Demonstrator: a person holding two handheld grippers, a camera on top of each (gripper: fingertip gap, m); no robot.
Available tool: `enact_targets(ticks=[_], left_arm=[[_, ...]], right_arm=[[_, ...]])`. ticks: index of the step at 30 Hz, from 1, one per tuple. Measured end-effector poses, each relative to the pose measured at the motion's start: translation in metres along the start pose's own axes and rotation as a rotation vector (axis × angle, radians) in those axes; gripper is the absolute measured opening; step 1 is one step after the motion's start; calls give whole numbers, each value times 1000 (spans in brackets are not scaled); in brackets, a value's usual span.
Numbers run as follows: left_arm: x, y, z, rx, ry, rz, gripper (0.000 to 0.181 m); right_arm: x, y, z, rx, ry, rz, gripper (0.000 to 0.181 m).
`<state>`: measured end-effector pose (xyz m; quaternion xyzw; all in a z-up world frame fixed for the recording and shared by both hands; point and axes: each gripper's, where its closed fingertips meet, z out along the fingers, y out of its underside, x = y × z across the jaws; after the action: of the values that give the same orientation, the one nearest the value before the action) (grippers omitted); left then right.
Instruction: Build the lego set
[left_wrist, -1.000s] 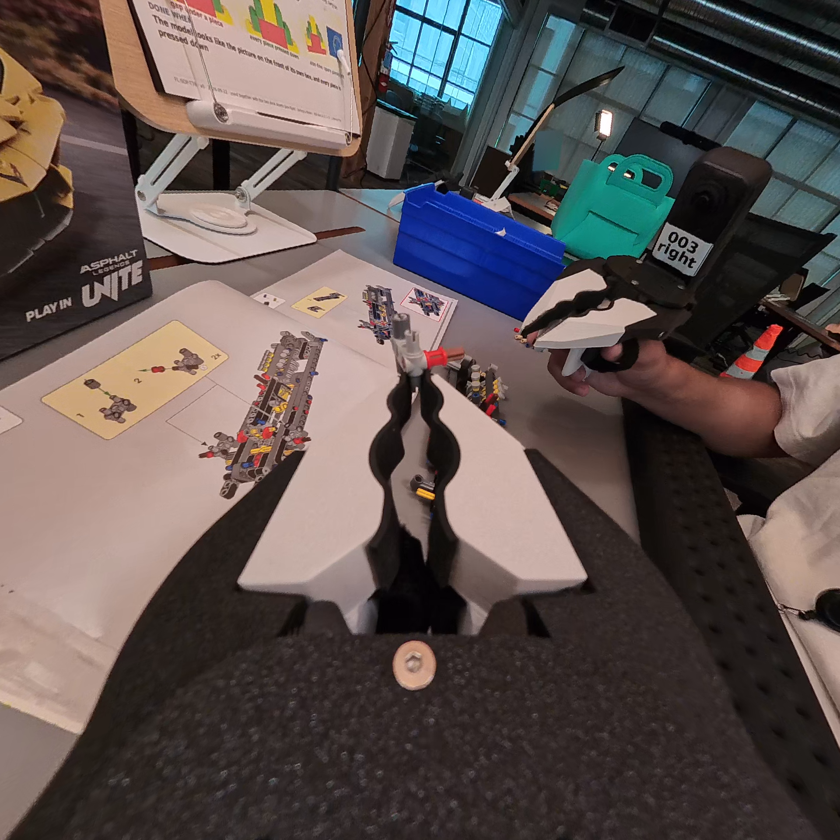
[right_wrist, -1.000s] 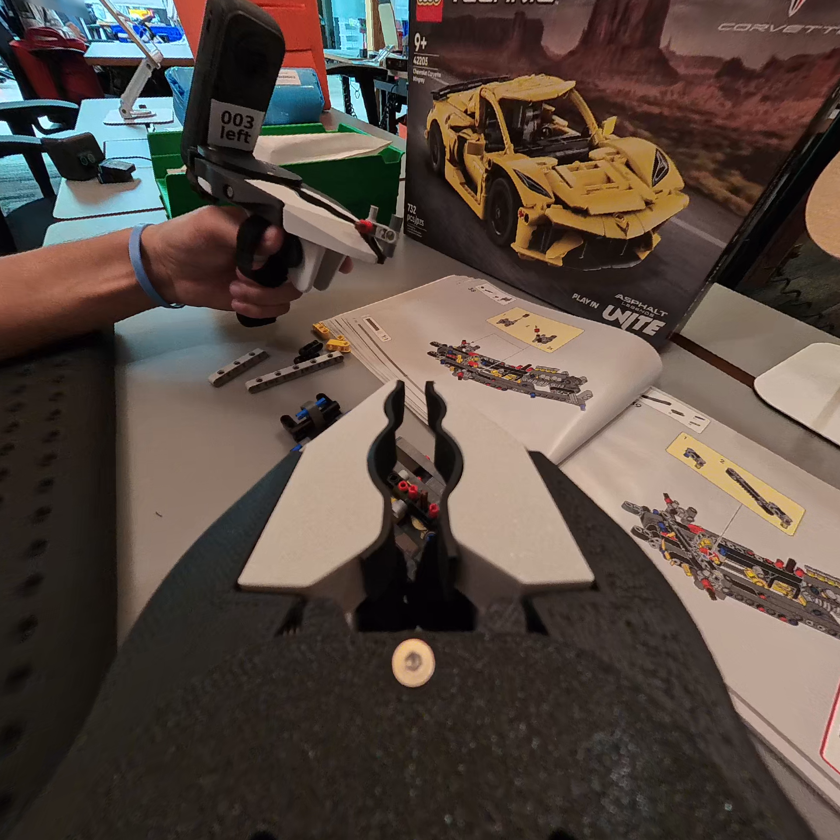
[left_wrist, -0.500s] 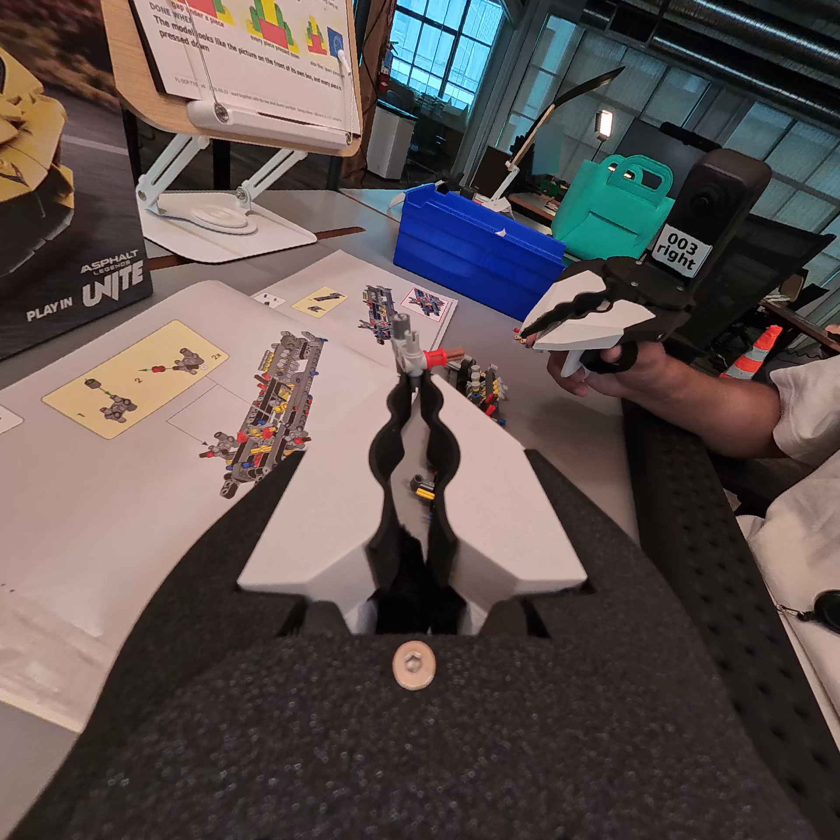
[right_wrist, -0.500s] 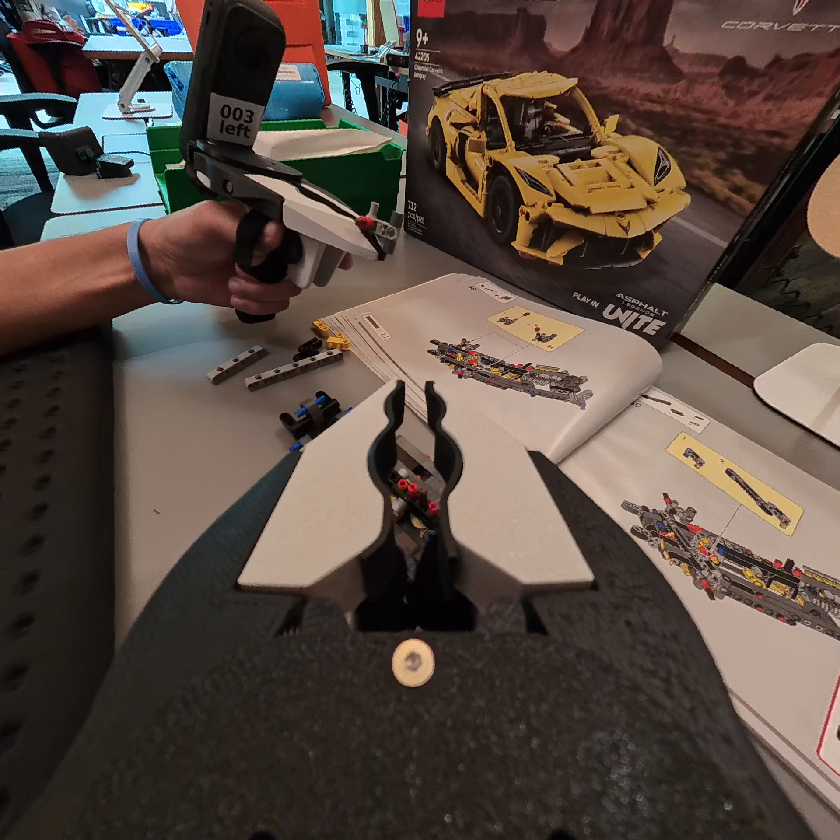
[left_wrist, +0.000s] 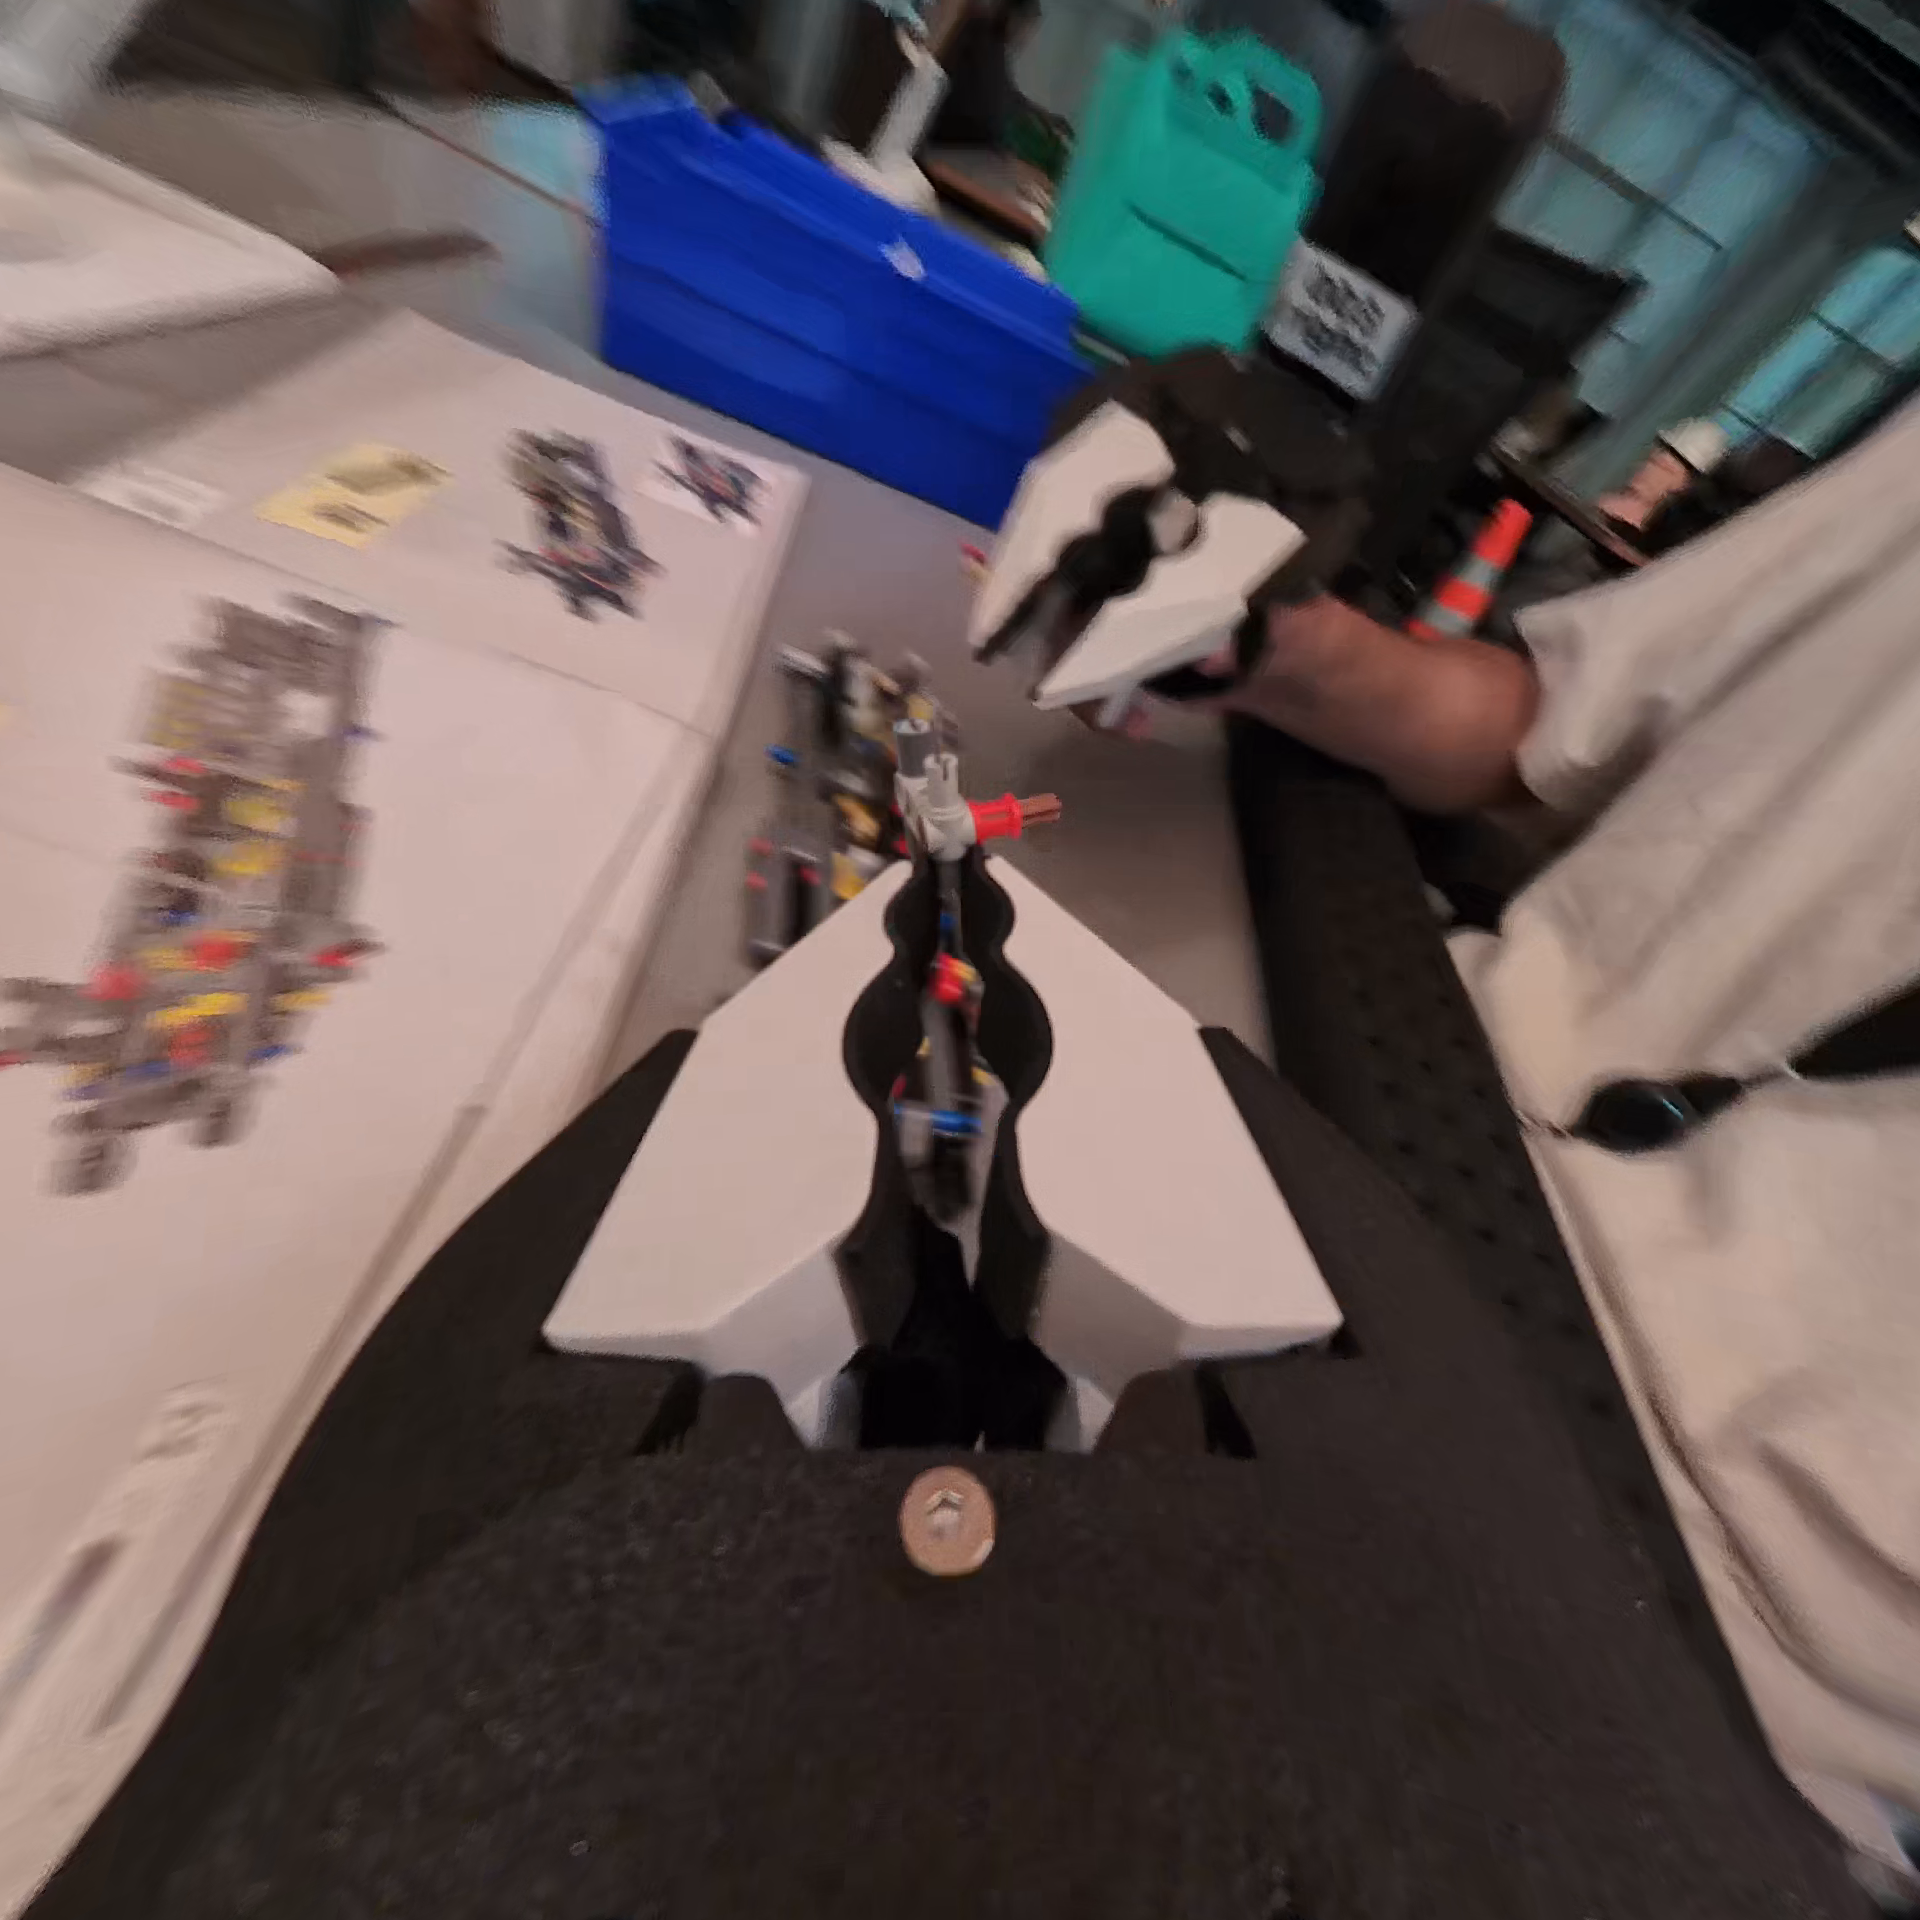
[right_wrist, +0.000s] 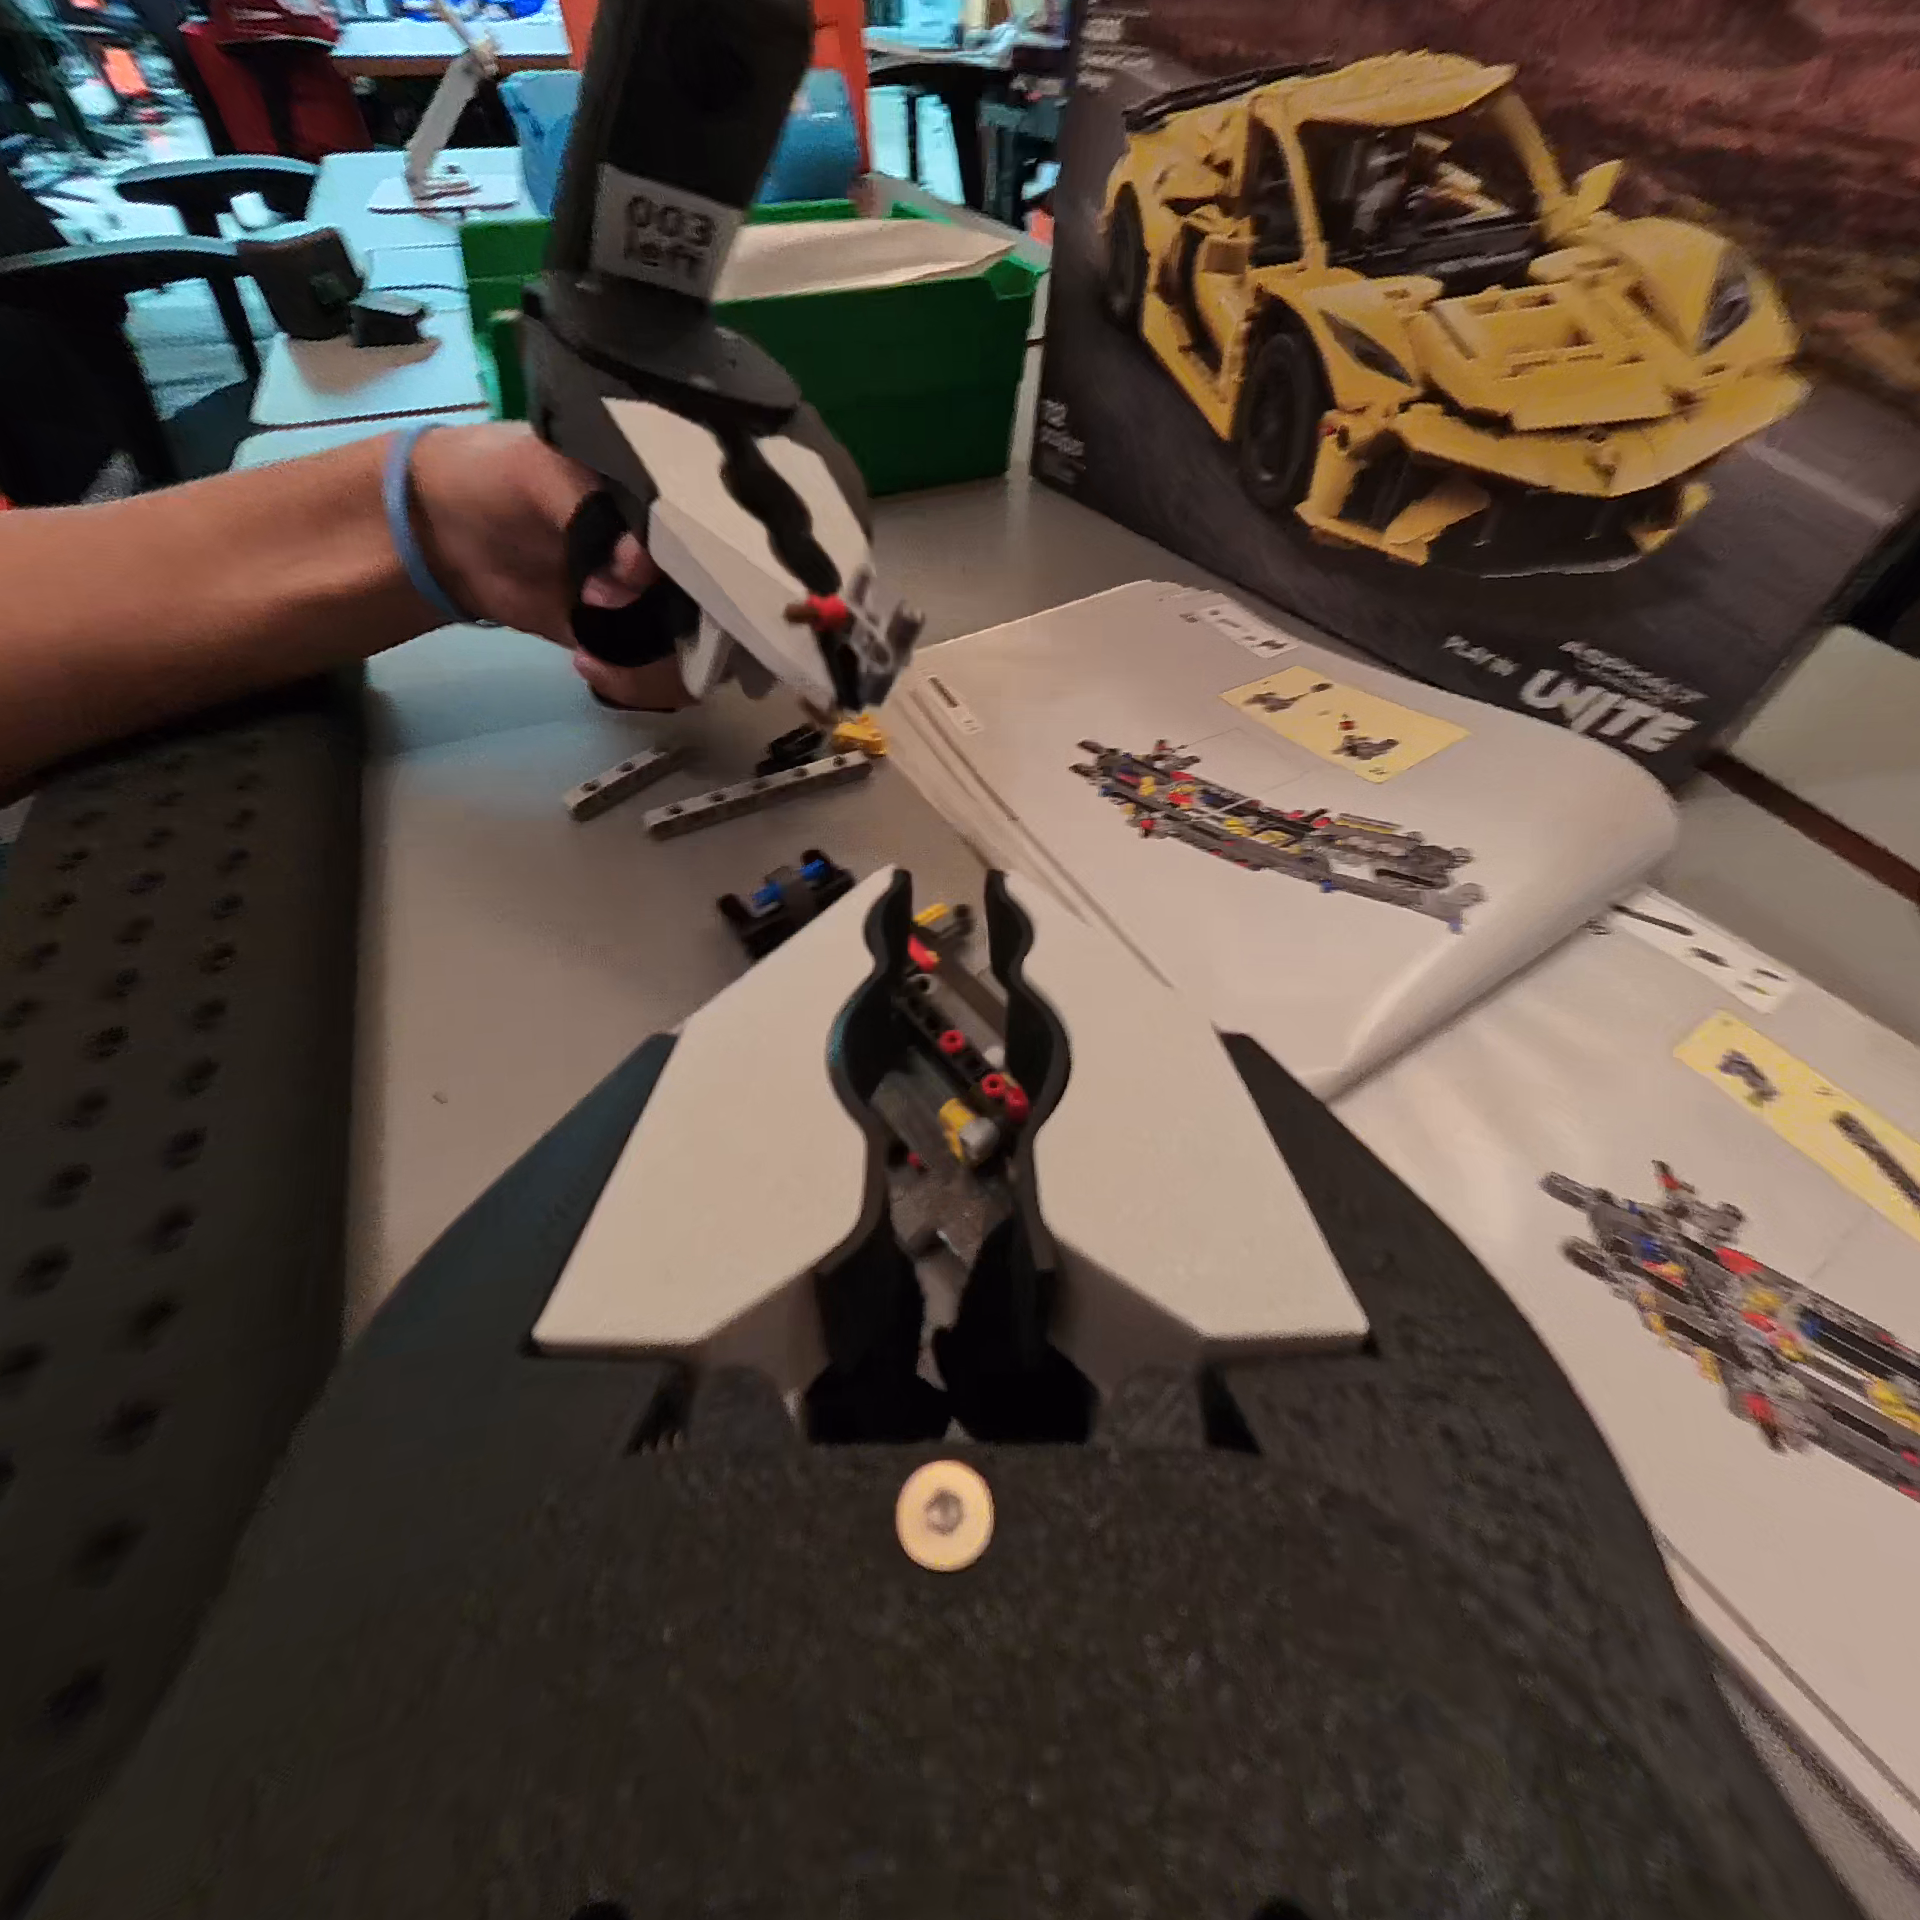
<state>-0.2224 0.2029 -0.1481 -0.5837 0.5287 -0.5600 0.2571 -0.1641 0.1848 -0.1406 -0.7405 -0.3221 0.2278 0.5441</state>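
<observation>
You pinch the grey-and-red connector piece (left_wrist: 940, 805) in your left gripper (left_wrist: 940, 862) at frame centre, ready for the chassis (left_wrist: 842, 769) below, while your right gripper (right_wrist: 943, 904) hovers slightly parted, empty.

Each gripper, the left gripper (left_wrist: 943, 868) and the right gripper (right_wrist: 943, 894) alike, has 2 white angular fingers lined with wavy black pads, set on a grainy black body with 1 round silver screw. A tall black camera block with a white label stands above each handle. The person wears a blue wristband (right_wrist: 407, 520) and a pale short-sleeved shirt (left_wrist: 1725, 831).
</observation>
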Motion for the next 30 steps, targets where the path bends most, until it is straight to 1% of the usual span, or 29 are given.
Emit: enact_targets(ticks=[1, 3, 4, 5, 7, 9, 10, 14, 17, 18, 19, 20, 21, 22, 23, 24, 25, 26, 27, 28, 29, 30], left_arm=[[13, 13, 7, -79, 61, -1, 2], [25, 39, 22, -229, 77, 84, 3], [34, 48, 27, -276, 107, 119, 3], [44, 53, 32, -303, 148, 130, 3], [53, 57, 39, -316, 179, 143, 3], [55, 59, 40, -334, 183, 154, 3], [55, 60, 40, -335, 185, 157, 3], [59, 59, 46, -336, 179, 194, 3], [60, 62, 49, -352, 164, 223, 3], [57, 60, 48, -347, 144, 227, 4], [52, 56, 46, -336, 113, 227, 9], [47, 50, 43, -317, 82, 219, 16], [39, 41, 39, -283, 44, 204, 24], [32, 31, 34, -236, 5, 186, 27], [25, 19, 29, -182, -28, 170, 26], [18, 9, 23, -130, -60, 155, 26], [12, 2, 18, -90, -86, 142, 26], [8, -3, 14, -66, -103, 131, 26], [4, -4, 12, -58, -112, 123, 26], [1, -2, 10, -66, -125, 120, 27], [-3, 0, 10, -80, -146, 121, 26], [-6, 2, 10, -94, -160, 128, 26]], right_arm=[[-10, 2, 2, -9, -64, -1, 17], [-39, 8, 4, -28, -237, -5, 28], [-50, 13, 5, -52, -293, -15, 28], [-56, 17, 7, -76, -314, -39, 28], [-64, 25, 9, -108, -322, -108, 24], [-75, 32, 8, -130, -368, -149, 14], [-76, 33, 8, -132, -369, -160, 13], [-76, 33, 8, -136, -372, -152, 8], [-79, 37, 7, -189, -392, -118, 6], [-76, 35, 7, -196, -378, -109, 6], [-65, 27, 7, -169, -314, -117, 6], [-45, 8, 3, -86, -194, -134, 6], [-25, -19, -9, 50, -72, -146, 6], [-10, -44, -26, 181, 11, -142, 5], [-2, -57, -40, 257, 49, -129, 5], [0, -57, -45, 264, 37, -115, 5], [-8, -45, -40, 203, -43, -106, 5], [-28, -20, -30, 67, -197, -98, 5], [-51, 13, -25, -119, -358, -101, 6], [-60, 41, -20, -261, -396, -152, 6], [-64, 61, -18, -360, -401, -220, 6], [-71, 75, -19, -427, -429, -266, 6]])
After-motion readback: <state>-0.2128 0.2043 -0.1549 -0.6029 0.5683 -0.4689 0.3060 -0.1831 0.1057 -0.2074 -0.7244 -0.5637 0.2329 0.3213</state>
